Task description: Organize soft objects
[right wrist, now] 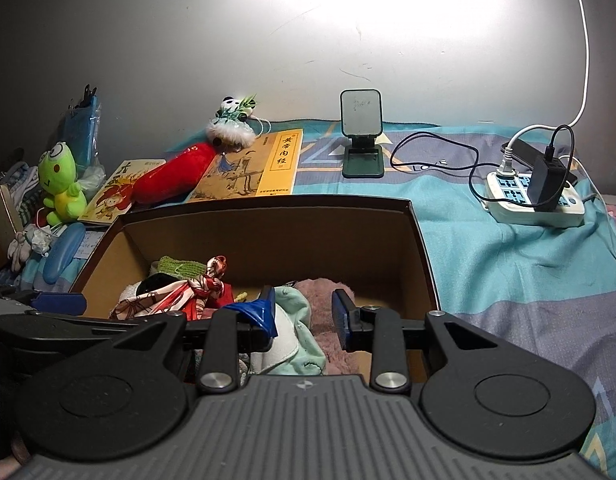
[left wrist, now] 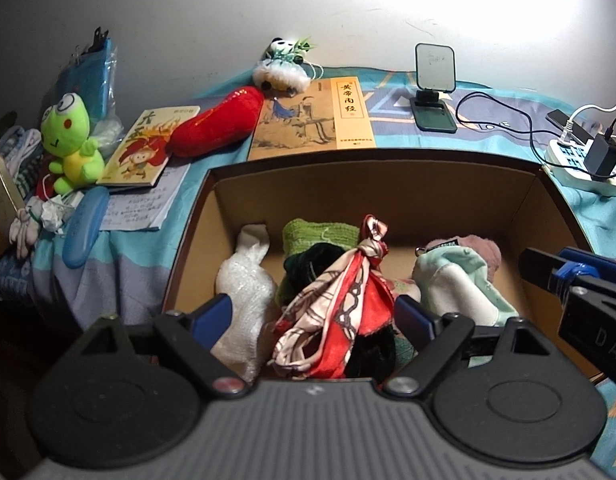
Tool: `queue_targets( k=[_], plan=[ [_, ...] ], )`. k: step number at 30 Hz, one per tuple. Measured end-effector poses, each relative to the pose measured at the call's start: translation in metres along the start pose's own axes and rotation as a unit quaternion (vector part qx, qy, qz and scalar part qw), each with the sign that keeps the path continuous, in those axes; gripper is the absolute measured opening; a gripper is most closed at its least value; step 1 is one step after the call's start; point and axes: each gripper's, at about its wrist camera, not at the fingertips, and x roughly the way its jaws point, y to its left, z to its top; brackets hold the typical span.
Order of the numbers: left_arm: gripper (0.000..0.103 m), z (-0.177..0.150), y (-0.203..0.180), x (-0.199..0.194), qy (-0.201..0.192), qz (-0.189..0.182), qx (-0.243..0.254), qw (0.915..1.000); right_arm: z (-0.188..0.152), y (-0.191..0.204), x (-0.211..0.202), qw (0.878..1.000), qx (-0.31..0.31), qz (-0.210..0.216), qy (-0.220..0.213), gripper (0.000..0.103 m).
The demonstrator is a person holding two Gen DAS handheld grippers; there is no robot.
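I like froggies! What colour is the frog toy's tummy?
The frog toy has a yellow tummy and a bright green body. Best seen from the left wrist view.

The tan book (left wrist: pixel 311 118) just behind the cardboard box (left wrist: pixel 371 168) bears 黄帝内经 in a vertical strip. Left of it, the yellow picture book (left wrist: pixel 142 146) shows a large 大; smaller print is unreadable.

Cloth and plush in a matt cardboard box

The cardboard box (left wrist: pixel 387 184) is plain brown paperboard, matt inside. The knotted scarf (left wrist: pixel 339 300) looks silky with a light sheen; the green knit (left wrist: pixel 319 232) is coarse yarn. The white bundle (left wrist: pixel 248 292) seems to be bubbly plastic wrap, though blurred. The frog toy (left wrist: pixel 70 140) is fuzzy plush, and 2 books (left wrist: pixel 311 120) have smooth paper covers.
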Motion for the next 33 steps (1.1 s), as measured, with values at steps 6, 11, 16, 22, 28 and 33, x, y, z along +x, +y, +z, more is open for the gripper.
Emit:
queue_targets(
  k=[6,11,16,22,28,33],
  plan=[
    [0.088,0.001,-0.002,0.006,-0.018,0.017,0.006,0.9997,-0.001,-0.003,0.009,0.999,-0.012,-0.003,-0.030,0.013],
    [0.088,0.010,0.000,0.013,-0.051,0.028,0.009,0.9983,0.002,-0.006,0.018,0.997,-0.019,-0.009,-0.071,0.013],
    [0.088,0.021,0.002,0.026,-0.085,0.036,0.005,0.9957,0.001,-0.007,0.028,0.995,-0.028,-0.019,-0.096,0.013],
    [0.088,0.022,0.001,0.048,-0.067,0.020,0.002,0.9975,-0.002,-0.009,0.038,0.995,-0.025,-0.021,-0.094,0.013],
    [0.088,0.021,0.001,0.059,-0.046,-0.001,-0.002,0.9990,-0.003,-0.012,0.044,0.996,-0.008,-0.025,-0.079,0.013],
    [0.088,0.022,0.000,0.066,-0.030,-0.009,-0.001,0.9995,-0.001,-0.016,0.052,0.998,0.011,-0.024,-0.060,0.013]
  ],
)
